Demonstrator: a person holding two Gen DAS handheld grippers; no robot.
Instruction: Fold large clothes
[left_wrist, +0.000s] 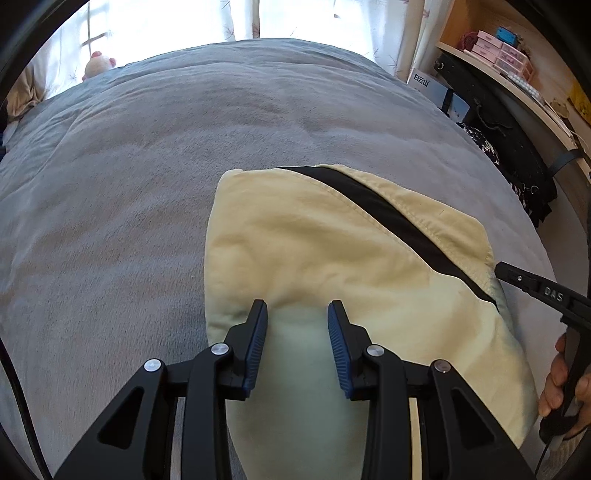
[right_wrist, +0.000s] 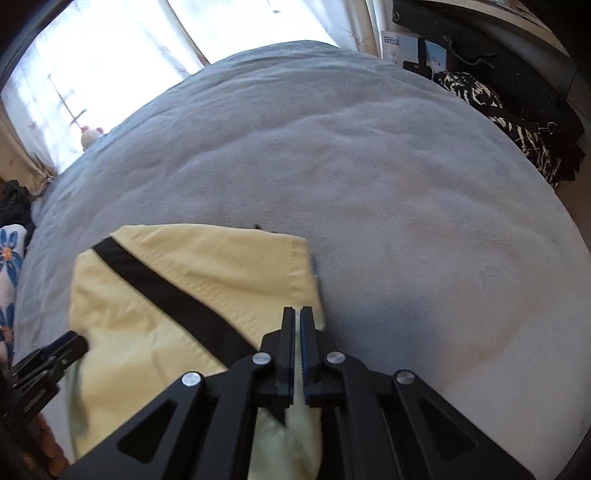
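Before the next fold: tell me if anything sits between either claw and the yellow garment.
Nothing visible does. The left claw straddles a bunch of the yellow garment; the right claw is shut at its edge. Only grey blanket surrounds it.

"DAS" is showing in raised letters on the black arm of the right gripper (left_wrist: 496, 267), coming in at the right edge of the left wrist view. A white and blue box (left_wrist: 424, 83) standing on the floor by the desk is carrying a dark printed logo, characters too small to read surely. Pink boxes (left_wrist: 495, 46) on the desk are showing labels, unreadable.
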